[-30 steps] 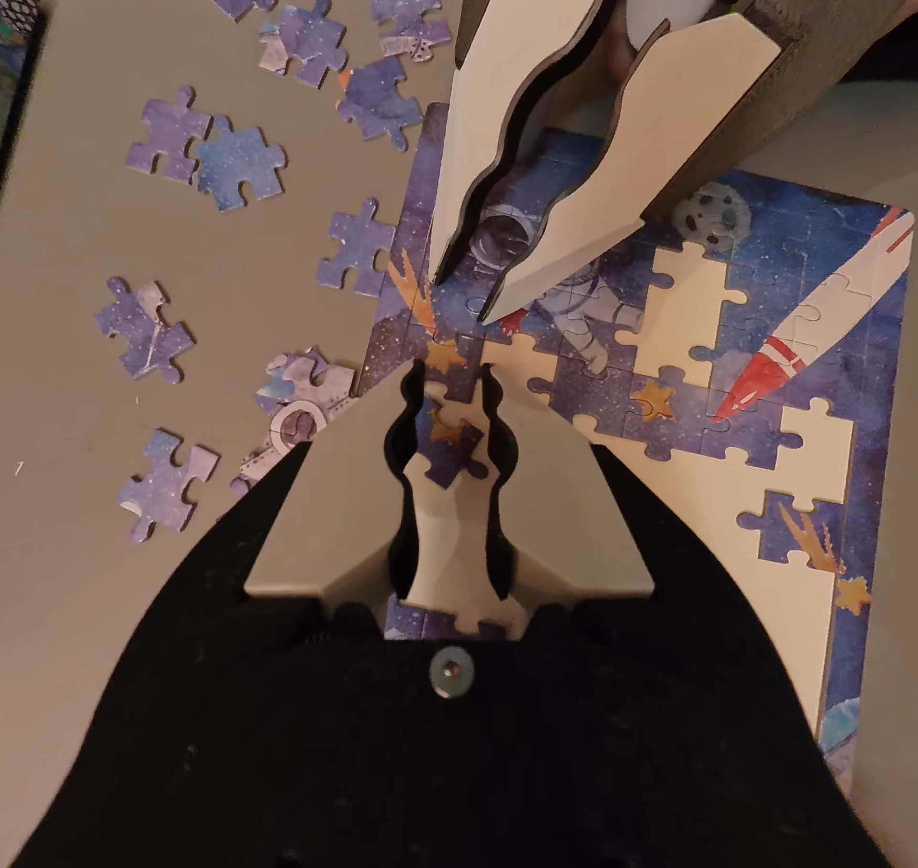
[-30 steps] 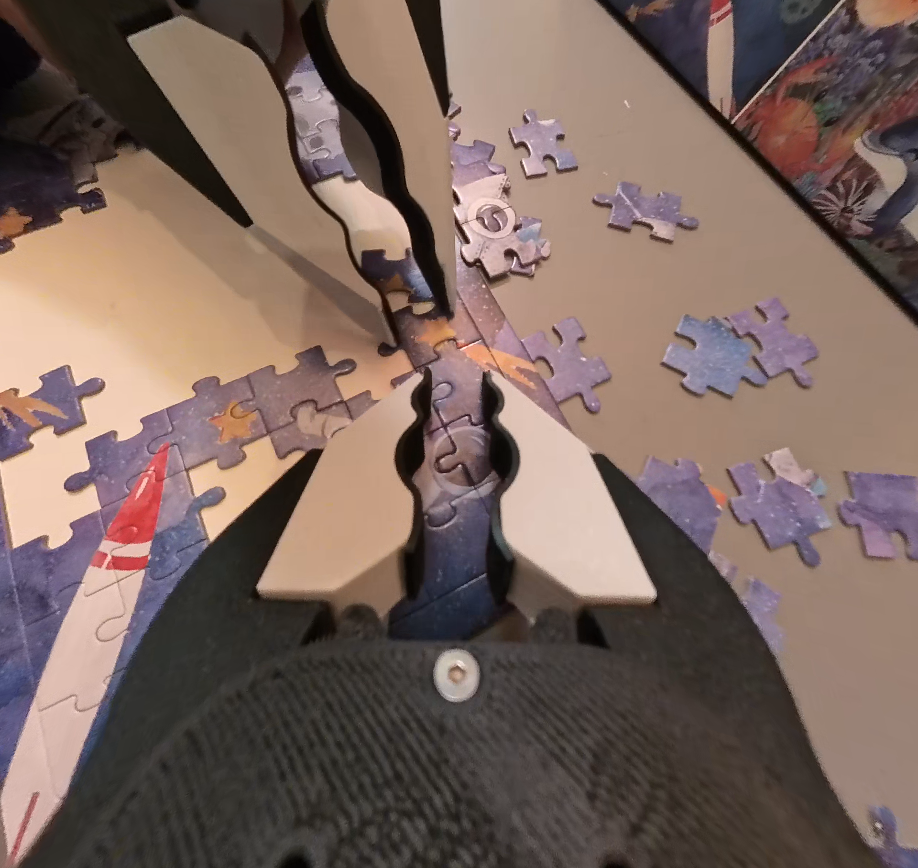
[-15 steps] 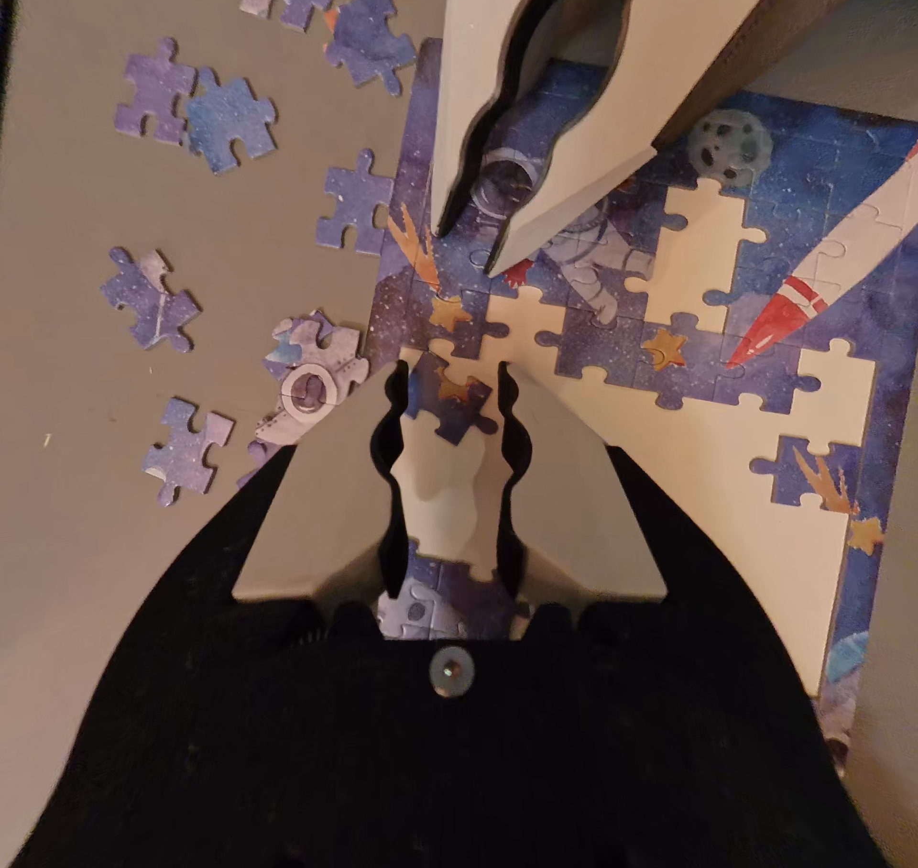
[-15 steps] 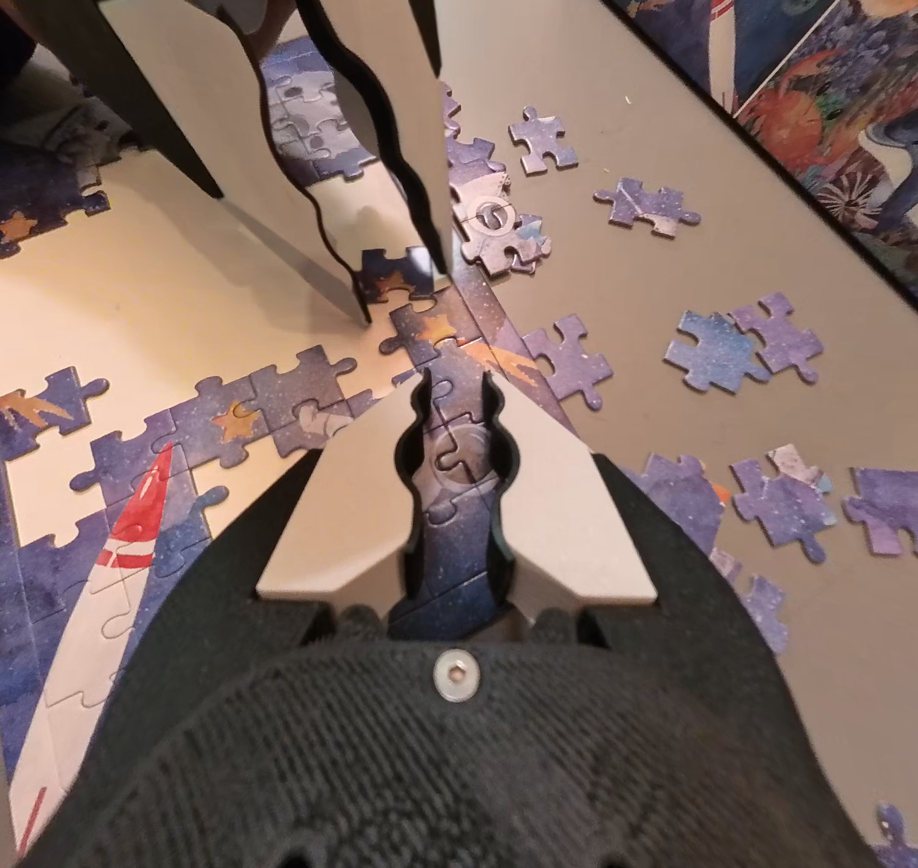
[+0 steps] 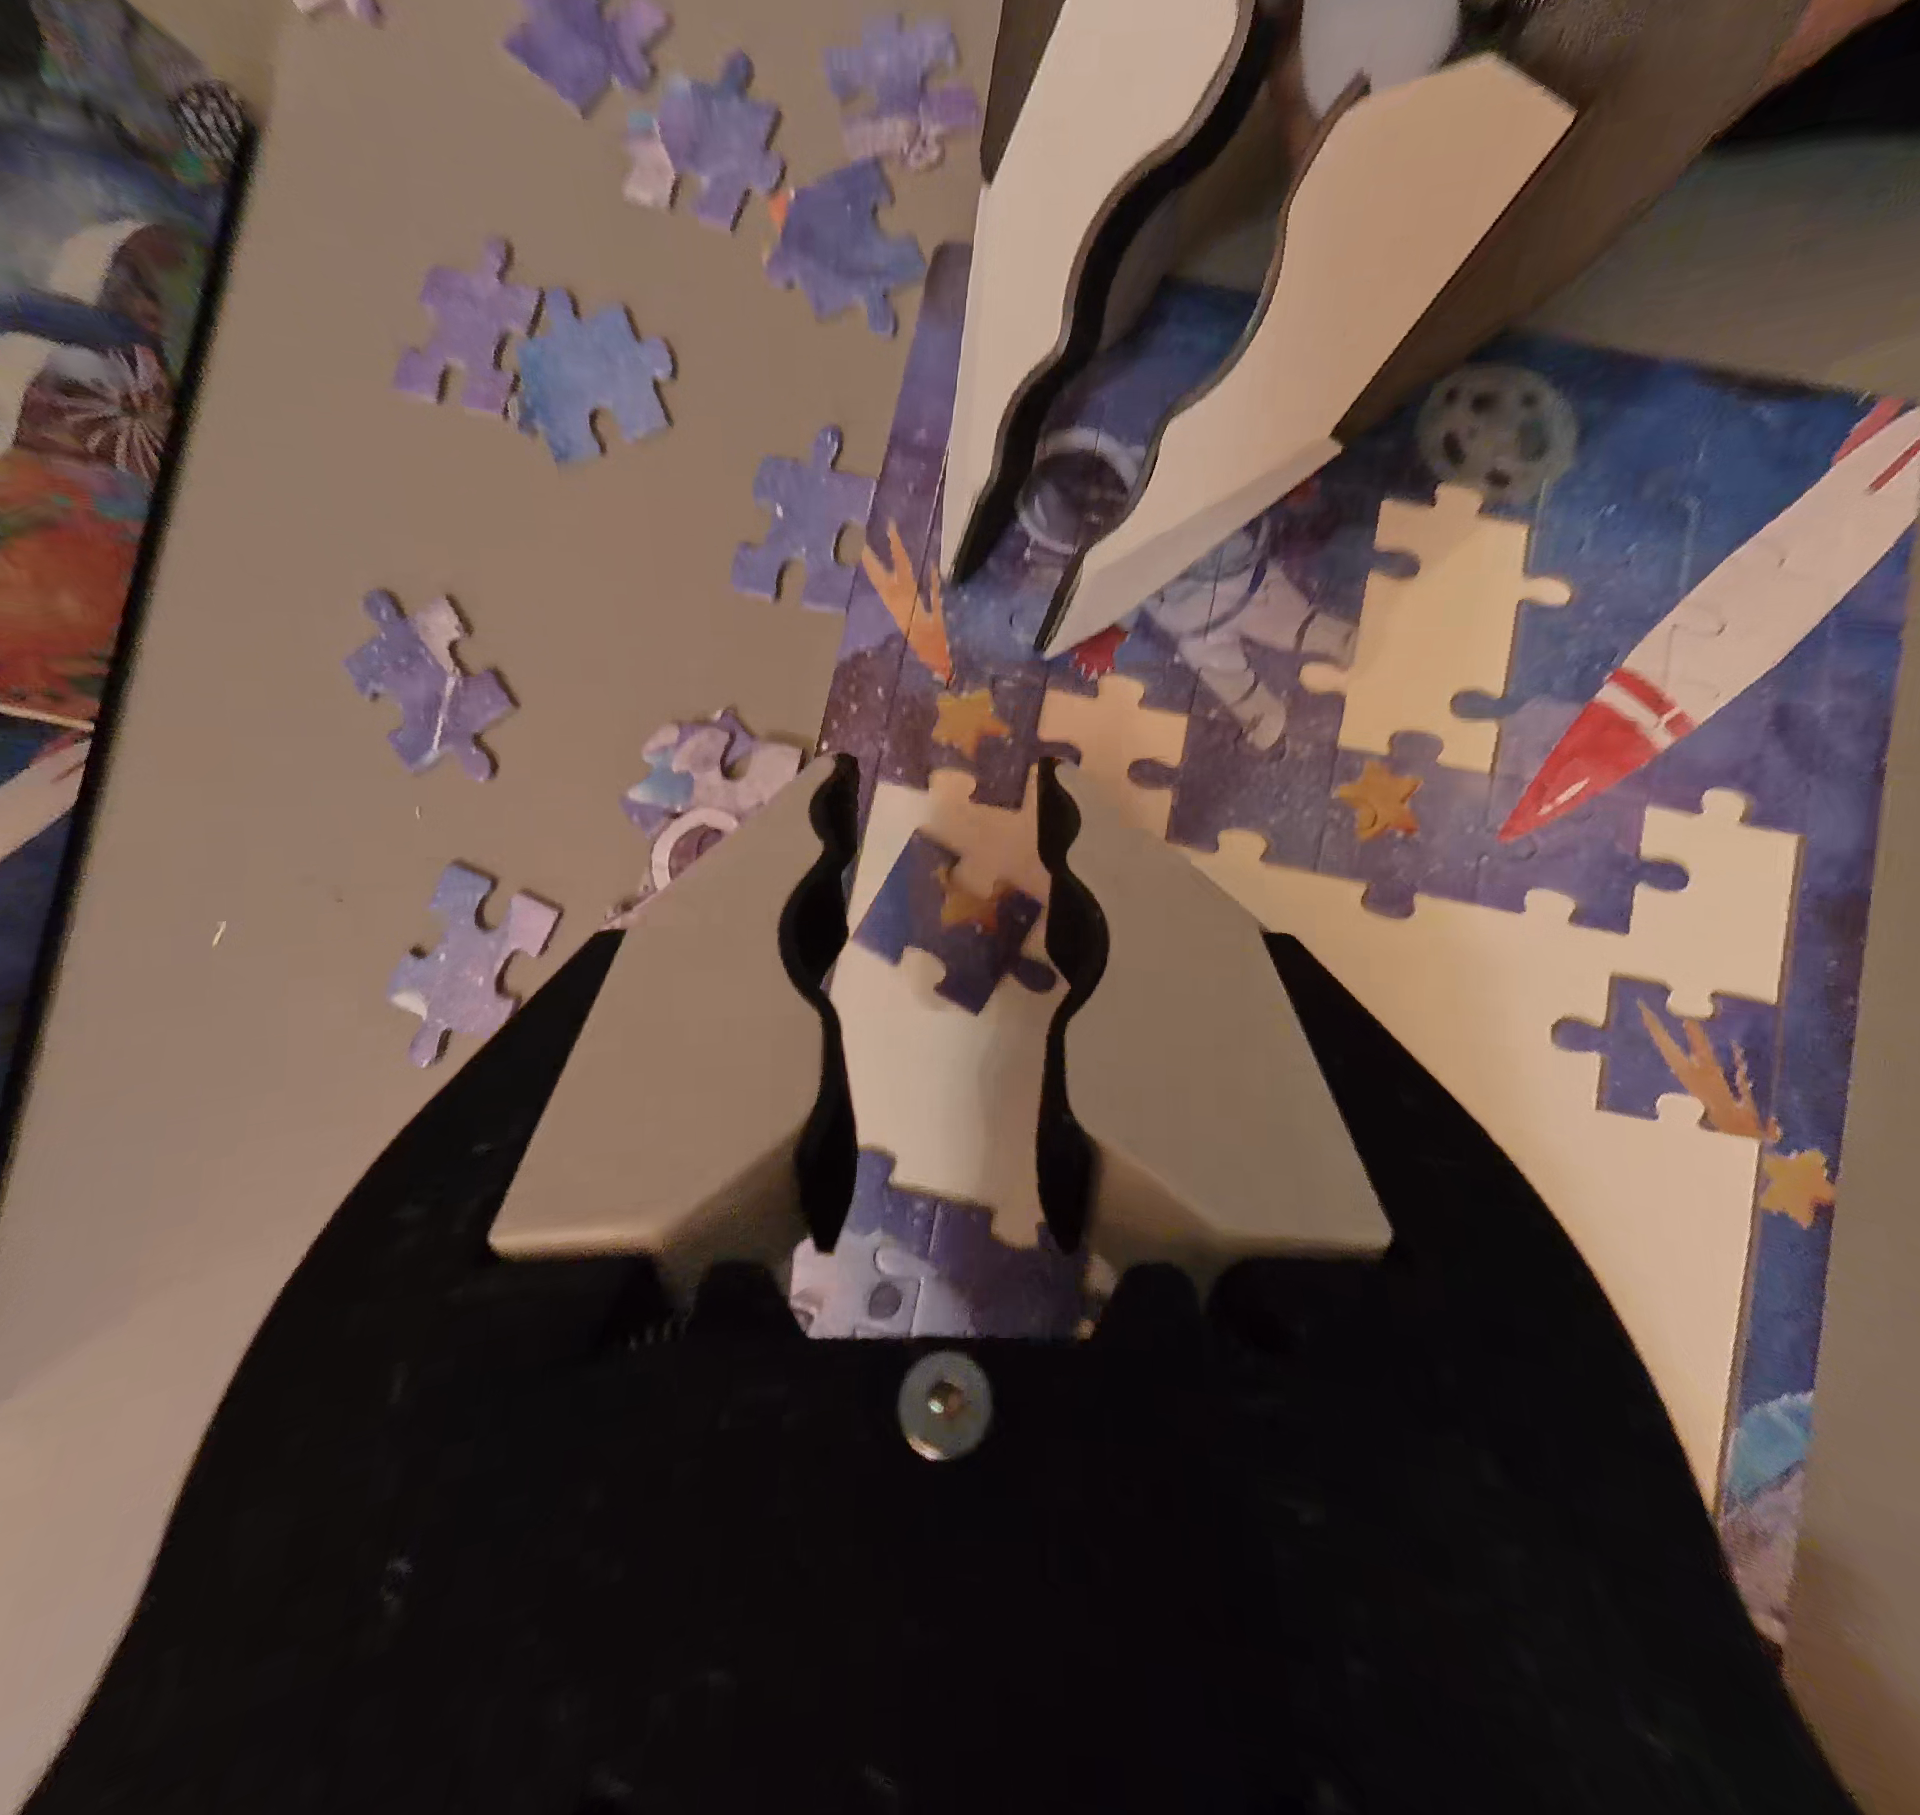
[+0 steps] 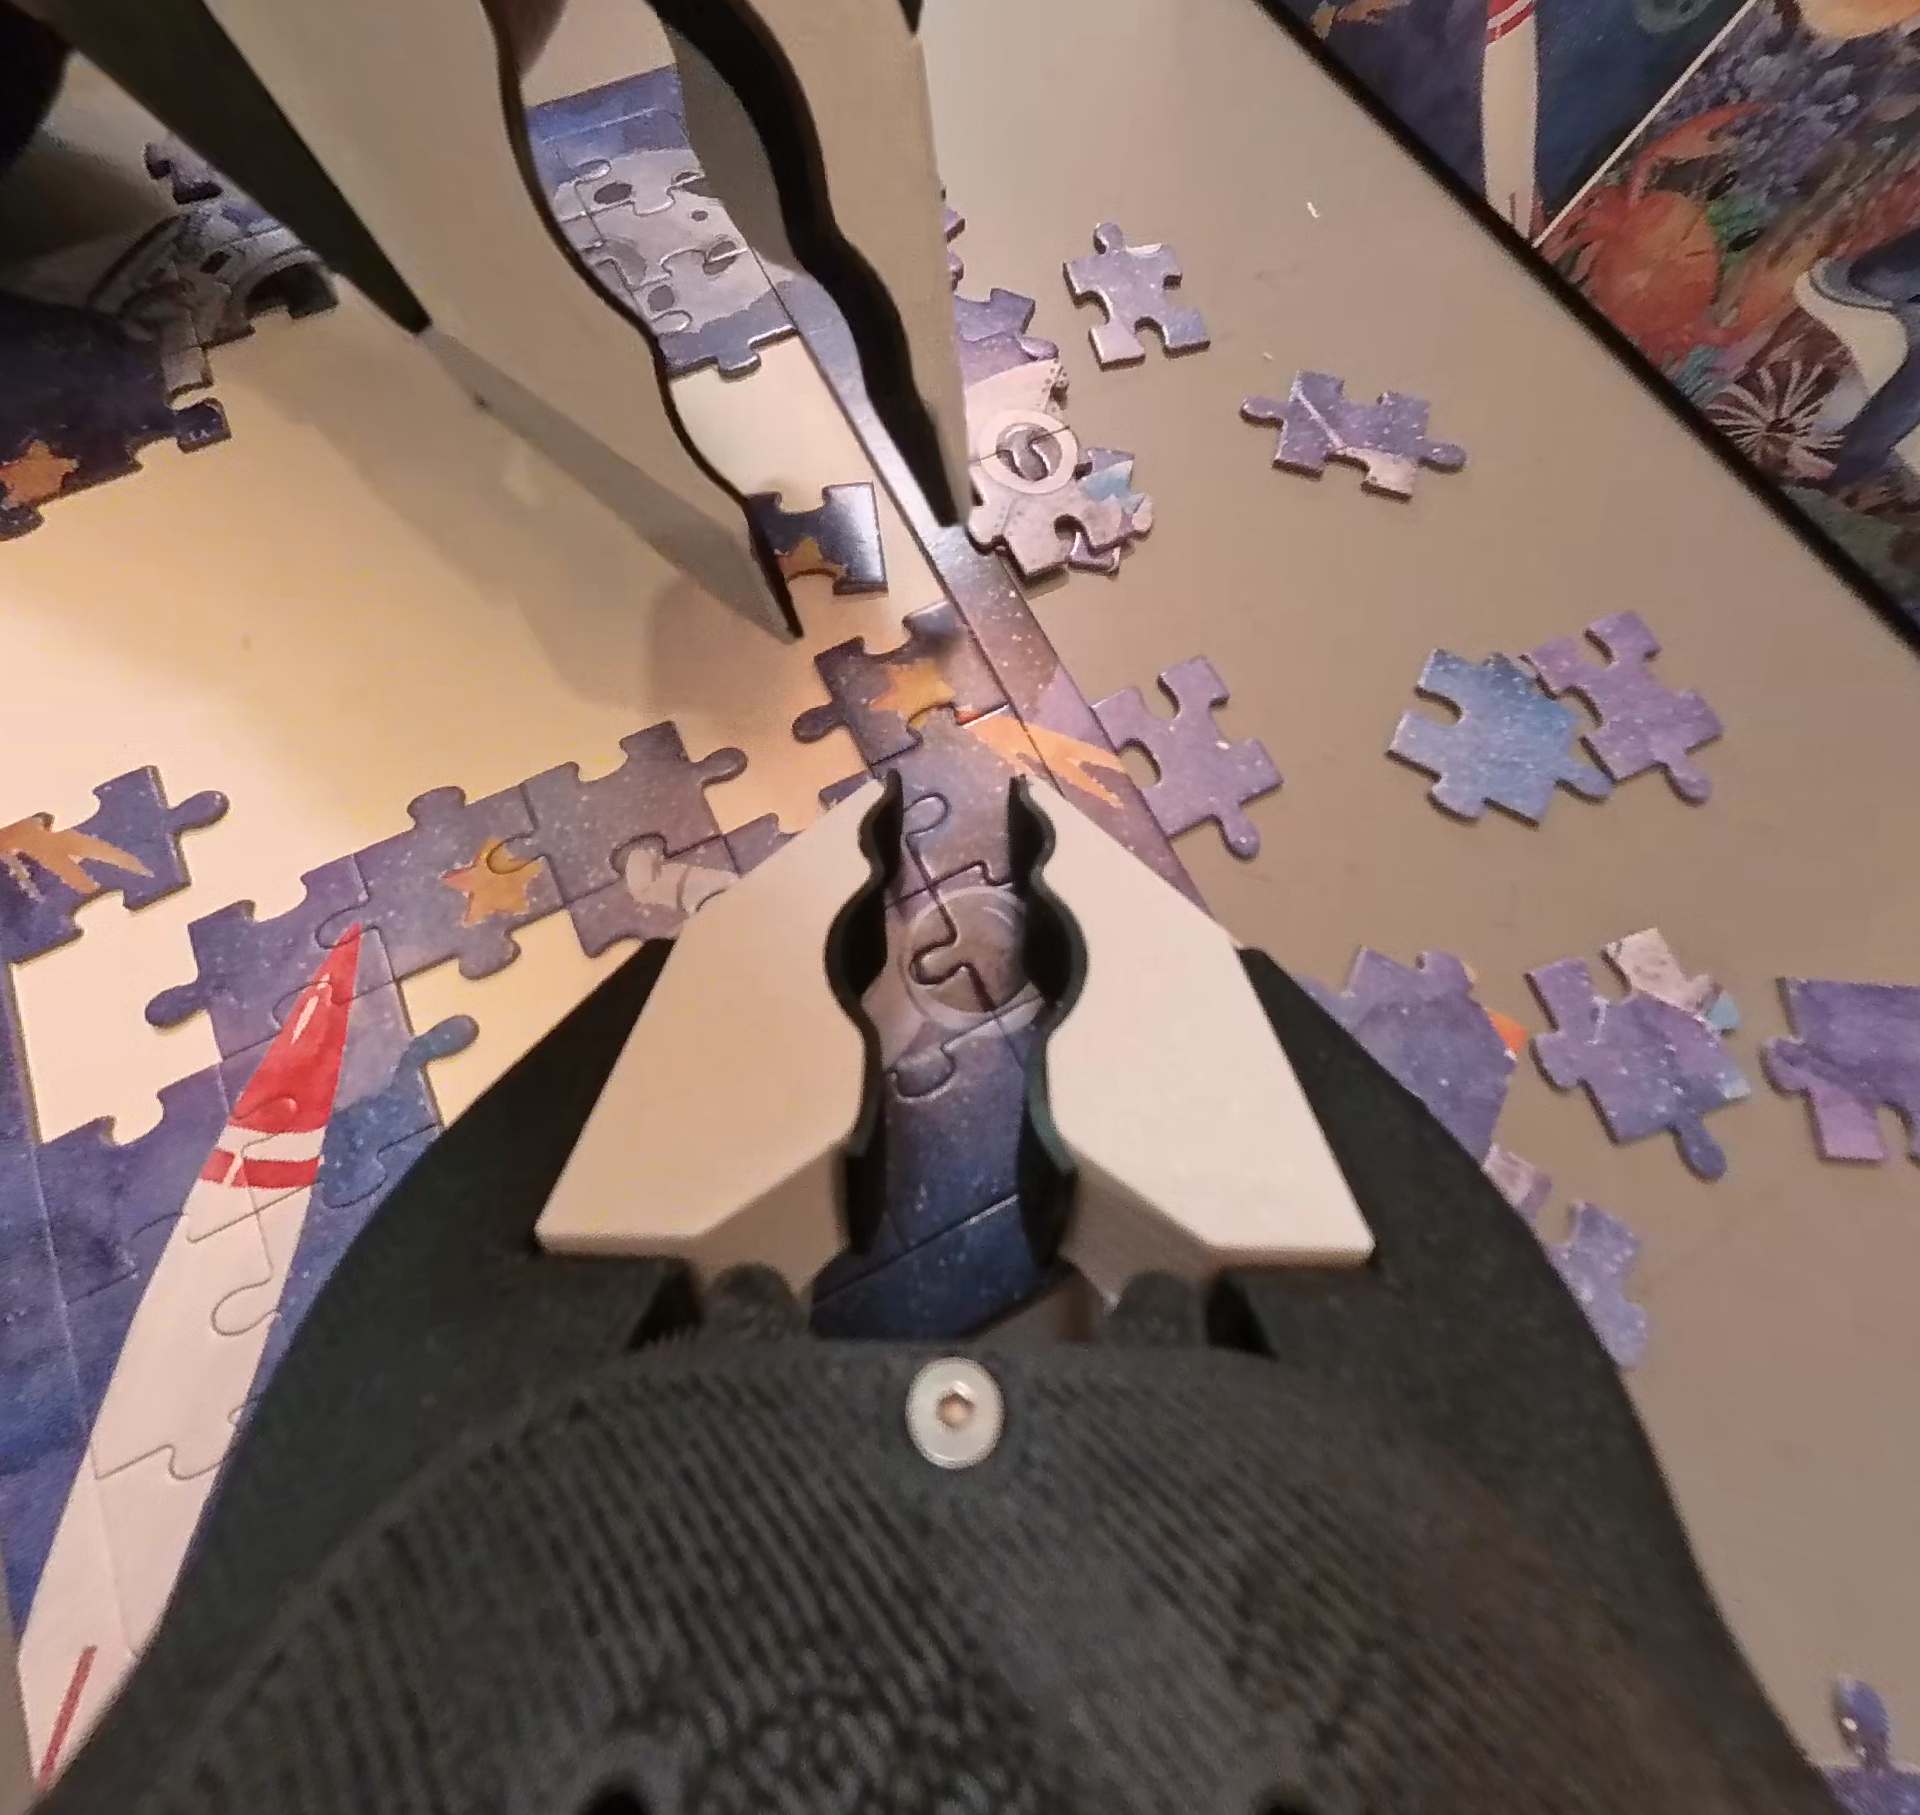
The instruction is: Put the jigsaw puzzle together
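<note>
Left gripper (image 5: 940, 778) jaws parted, nothing clamped: loose blue star piece (image 5: 961, 918) lies flat on the puzzle tray (image 5: 1455, 1038) between them. Right gripper (image 6: 951, 794) jaws narrower, bare, tips over the assembled astronaut pieces (image 6: 956, 965).

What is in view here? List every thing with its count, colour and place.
Flat cardboard puzzle tray: one, cream with a blue-purple border, on the table.
Assembled jigsaw pieces: many, blue-purple with an astronaut and a rocket, in the tray.
Single star-printed jigsaw piece: one, blue and orange, lying on the bare tray between the left fingers.
Loose jigsaw pieces: about a dozen, purple-blue, on the table beside the tray.
Table: one, grey.
Printed picture box: one, many-coloured, at the table's edge.
Left hand-held gripper: open, around the single piece.
Right hand-held gripper: open, over the astronaut.
</note>
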`<state>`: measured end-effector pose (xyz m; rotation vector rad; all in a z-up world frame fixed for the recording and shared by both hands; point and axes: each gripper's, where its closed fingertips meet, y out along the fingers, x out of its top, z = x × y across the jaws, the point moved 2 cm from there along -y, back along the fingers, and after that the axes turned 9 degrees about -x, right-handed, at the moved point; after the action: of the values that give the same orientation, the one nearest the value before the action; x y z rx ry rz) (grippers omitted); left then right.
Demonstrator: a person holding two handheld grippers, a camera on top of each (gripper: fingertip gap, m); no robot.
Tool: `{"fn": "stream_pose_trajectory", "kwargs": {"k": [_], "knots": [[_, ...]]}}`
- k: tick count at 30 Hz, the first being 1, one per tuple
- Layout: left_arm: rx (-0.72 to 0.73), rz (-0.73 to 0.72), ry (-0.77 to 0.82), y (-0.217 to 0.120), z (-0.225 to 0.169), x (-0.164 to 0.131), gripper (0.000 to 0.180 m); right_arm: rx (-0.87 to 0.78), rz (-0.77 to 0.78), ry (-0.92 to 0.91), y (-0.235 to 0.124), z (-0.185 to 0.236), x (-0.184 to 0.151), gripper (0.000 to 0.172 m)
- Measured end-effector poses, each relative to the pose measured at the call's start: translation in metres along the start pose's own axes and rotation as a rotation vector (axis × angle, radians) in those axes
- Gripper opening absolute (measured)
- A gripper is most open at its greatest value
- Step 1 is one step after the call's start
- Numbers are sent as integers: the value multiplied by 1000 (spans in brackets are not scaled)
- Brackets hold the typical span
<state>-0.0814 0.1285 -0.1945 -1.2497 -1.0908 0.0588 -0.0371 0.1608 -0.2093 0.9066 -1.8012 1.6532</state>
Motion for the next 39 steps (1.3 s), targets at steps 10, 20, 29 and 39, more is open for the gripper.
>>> {"fn": "stream_pose_trajectory", "kwargs": {"k": [10, 20, 29, 39], "knots": [[-34, 21, -19, 20, -7, -2, 38, -1, 0, -2, 0, 0, 0, 19], [-66, -4, -17, 25, -15, 3, 40, 0, 1, 1, 0, 0, 0, 19], [-79, 4, -13, 23, -16, 2, 39, -2, 0, -1, 0, 0, 0, 19], [-66, -26, -19, 17, -12, 6, 46, -3, 0, 5, -1, -1, 0, 20]]}}
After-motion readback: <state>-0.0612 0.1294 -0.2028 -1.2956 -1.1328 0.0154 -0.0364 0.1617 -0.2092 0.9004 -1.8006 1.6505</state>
